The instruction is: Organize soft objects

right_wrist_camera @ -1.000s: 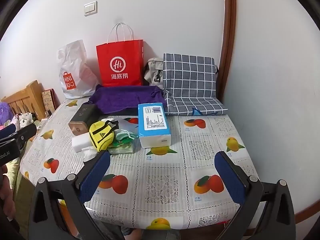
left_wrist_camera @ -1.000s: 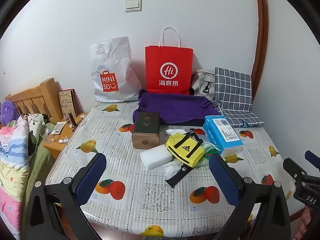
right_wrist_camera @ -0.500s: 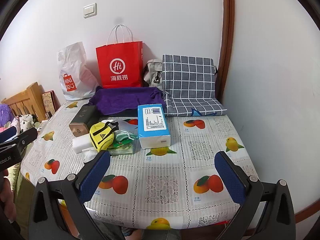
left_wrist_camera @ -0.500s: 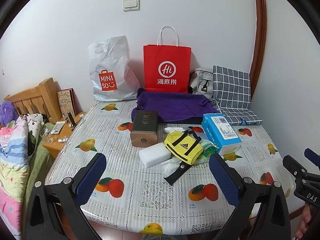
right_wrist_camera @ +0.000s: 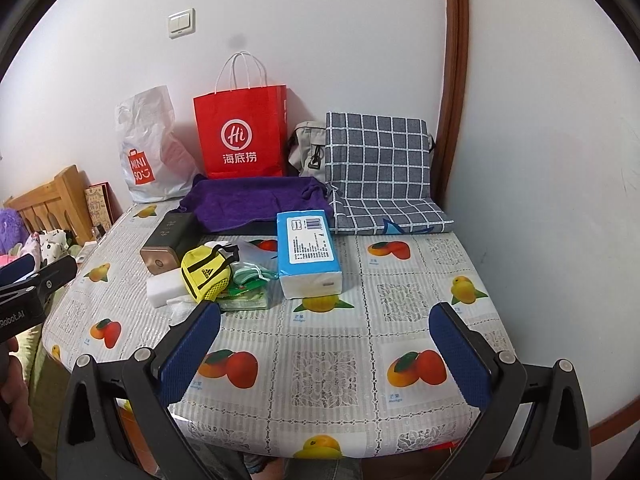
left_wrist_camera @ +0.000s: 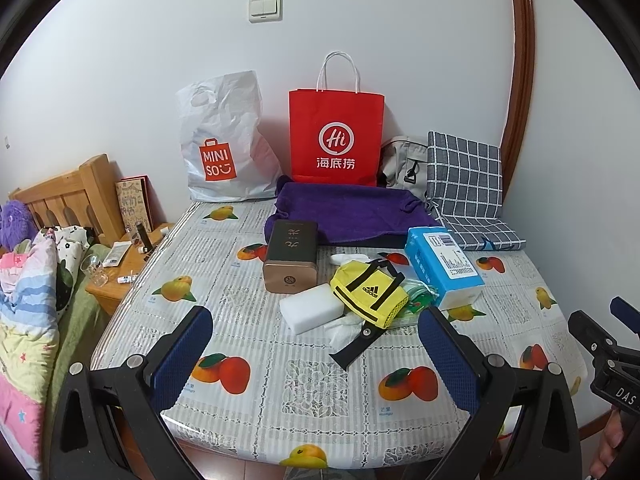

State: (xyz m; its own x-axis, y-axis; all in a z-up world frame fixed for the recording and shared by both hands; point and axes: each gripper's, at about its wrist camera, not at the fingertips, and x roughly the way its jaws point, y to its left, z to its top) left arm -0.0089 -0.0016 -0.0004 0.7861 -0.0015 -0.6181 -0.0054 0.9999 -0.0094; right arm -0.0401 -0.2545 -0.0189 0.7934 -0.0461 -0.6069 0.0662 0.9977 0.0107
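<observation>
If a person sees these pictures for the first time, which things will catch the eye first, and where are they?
The bright red paper bag stands upright against the back wall, beside a white plastic shopping bag. In the middle of the fruit-patterned tablecloth lies a small heap around a yellow pouch, with a blue tissue pack to its right. Both grippers, left gripper and right gripper, hover at the near table edge with jaws open and empty.

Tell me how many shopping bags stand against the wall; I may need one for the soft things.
2. The white plastic bag stands at the back left of the table, and the red paper bag stands to its right, behind the purple towel. None seem hidden.
</observation>
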